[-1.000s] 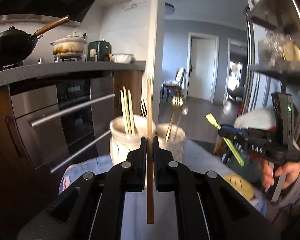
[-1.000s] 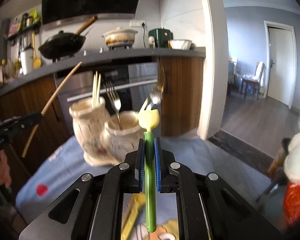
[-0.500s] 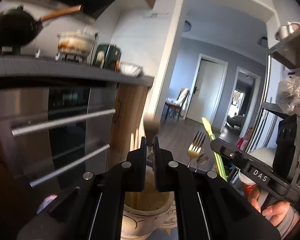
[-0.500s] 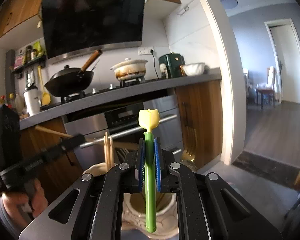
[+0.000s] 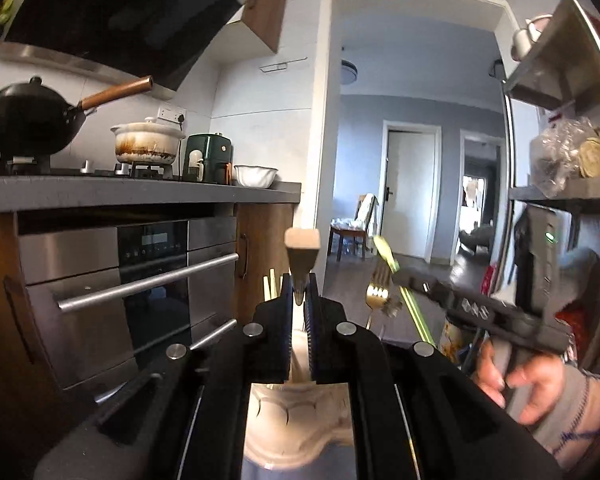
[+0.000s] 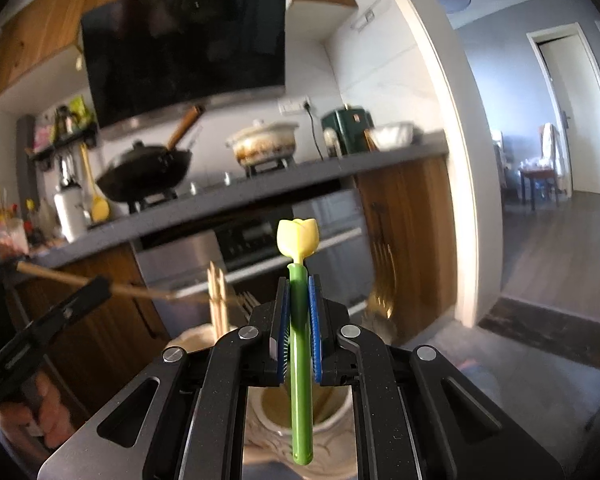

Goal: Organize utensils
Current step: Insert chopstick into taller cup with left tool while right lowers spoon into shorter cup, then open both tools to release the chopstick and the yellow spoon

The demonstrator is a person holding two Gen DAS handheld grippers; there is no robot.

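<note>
Right now my left tool [image 5: 300,300] is clamped on a wooden chopstick [image 5: 302,254], whose squared end pokes up past the pads toward the camera, while the rest of its length runs out of sight beneath the tool. Directly below that tool I see the rim and embossed side of a cream ceramic holder [image 5: 296,412], with a few pale chopsticks [image 5: 269,286] standing in it just left of my pads. To the right, in the same view, a gold fork [image 5: 376,286] sticks up from behind the tool; I cannot tell which container it sits in. My right tool [image 6: 299,320] is closed on a green-handled utensil with a yellow tulip end [image 6: 299,312], gripped partway along the stem so the tulip rises above the blue pads and the green tail hangs below them. Under it sits a second cream holder [image 6: 332,420], its open mouth showing beneath the stem. From the right wrist view, the left tool appears at the lower left with the wooden chopstick lying almost level across it, pointing toward the bundle of standing chopsticks. Behind everything runs the kitchen desk [image 6: 260,196] carrying a black wok [image 6: 146,174], a white stained pot [image 6: 264,146] and a green appliance [image 6: 346,128], with the oven [image 5: 140,280] below it.
</note>
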